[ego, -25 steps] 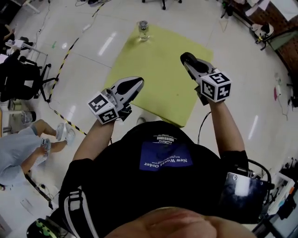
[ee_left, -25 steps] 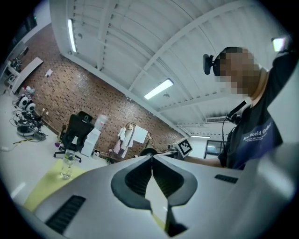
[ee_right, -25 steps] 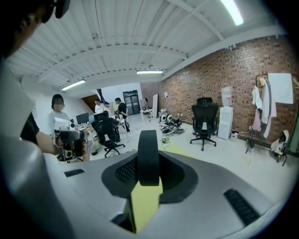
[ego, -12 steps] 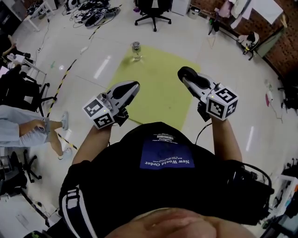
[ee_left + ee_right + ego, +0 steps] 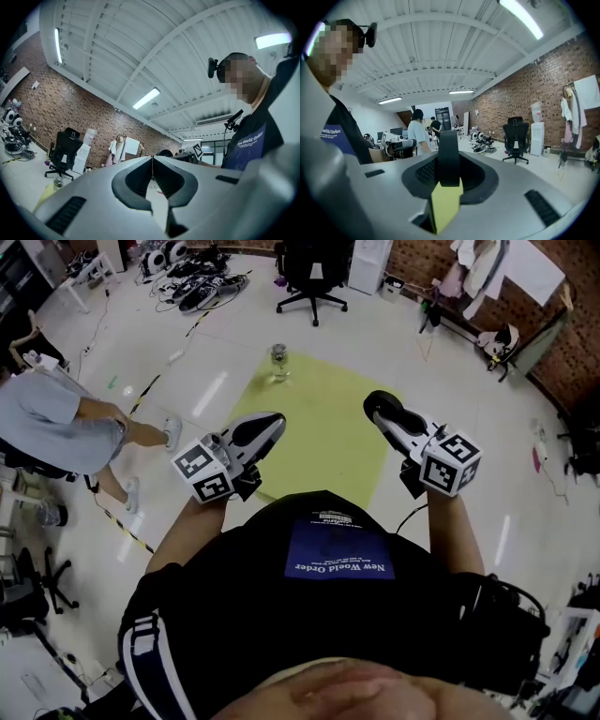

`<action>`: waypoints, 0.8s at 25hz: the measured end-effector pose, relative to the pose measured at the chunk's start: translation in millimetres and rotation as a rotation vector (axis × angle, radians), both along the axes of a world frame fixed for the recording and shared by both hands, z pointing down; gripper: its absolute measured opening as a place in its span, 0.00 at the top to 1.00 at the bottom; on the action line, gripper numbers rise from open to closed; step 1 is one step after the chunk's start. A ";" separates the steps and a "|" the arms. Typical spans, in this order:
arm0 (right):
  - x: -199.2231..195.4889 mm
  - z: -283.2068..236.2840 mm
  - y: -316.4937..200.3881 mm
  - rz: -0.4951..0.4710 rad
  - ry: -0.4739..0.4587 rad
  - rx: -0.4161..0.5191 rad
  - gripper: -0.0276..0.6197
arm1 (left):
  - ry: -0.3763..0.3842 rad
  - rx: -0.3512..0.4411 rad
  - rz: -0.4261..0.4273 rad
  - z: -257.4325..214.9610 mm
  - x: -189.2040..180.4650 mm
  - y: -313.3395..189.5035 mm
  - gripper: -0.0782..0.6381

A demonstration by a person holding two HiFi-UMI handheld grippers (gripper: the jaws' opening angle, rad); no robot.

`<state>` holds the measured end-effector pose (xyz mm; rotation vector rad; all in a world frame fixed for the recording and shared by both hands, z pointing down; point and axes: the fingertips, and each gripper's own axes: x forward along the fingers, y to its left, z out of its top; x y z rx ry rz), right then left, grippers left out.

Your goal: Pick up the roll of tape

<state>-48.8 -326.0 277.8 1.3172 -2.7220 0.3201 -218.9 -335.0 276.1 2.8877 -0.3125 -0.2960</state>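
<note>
Both grippers have come up off the yellow mat (image 5: 319, 432) over the last second, and the person in light grey (image 5: 56, 423) has walked from 8 o'clock to 9 o'clock in the head view. The right gripper (image 5: 381, 407) is clamped on the roll of tape (image 5: 449, 157), a black roll standing edge-on between its jaws, with a yellow flap (image 5: 444, 206) hanging from it toward the camera. The left gripper (image 5: 152, 161) has its jaws pressed together with nothing between them. On the floor at 12 o'clock from the hands, a small glass jar (image 5: 278, 362) stands at the mat's far edge, with a black office chair (image 5: 309, 268) beyond it.
</note>
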 end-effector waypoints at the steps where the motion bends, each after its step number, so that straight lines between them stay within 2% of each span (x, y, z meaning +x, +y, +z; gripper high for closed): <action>1: -0.5 0.3 -0.7 -0.001 0.001 0.000 0.84 | -0.001 -0.001 -0.001 -0.3 -0.7 -0.5 0.88; 20: -4.2 -2.7 4.5 -0.031 0.031 0.026 0.85 | -0.016 -0.001 -0.017 -1.5 -7.6 8.0 0.88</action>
